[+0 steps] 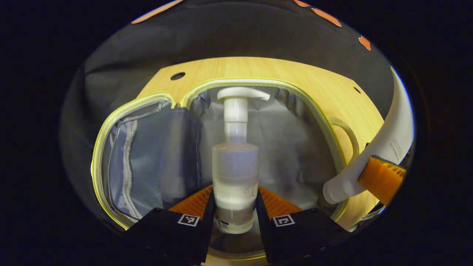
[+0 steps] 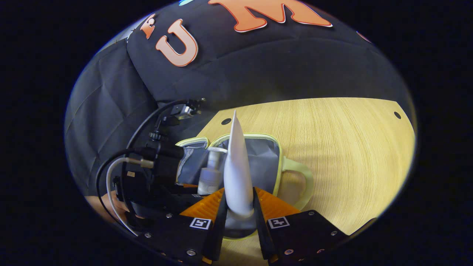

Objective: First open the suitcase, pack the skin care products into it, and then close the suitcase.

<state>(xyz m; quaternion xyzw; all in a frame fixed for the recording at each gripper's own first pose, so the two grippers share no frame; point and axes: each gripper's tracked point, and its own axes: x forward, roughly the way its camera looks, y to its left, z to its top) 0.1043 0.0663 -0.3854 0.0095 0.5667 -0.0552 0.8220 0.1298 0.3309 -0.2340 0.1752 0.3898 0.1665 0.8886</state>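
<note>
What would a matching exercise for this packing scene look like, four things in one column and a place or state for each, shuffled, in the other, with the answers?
Things:
1. pump bottle
2. white tube
3. suitcase
4. suitcase handle

Places or states:
A. lying open on the wooden table
B. clamped in the left gripper, upright over the grey lining
C. sticking out from the case's side over the tabletop
D. clamped in the right gripper, pointed end away from it

Pairs: 1-B, 2-D, 3-A, 4-C
</note>
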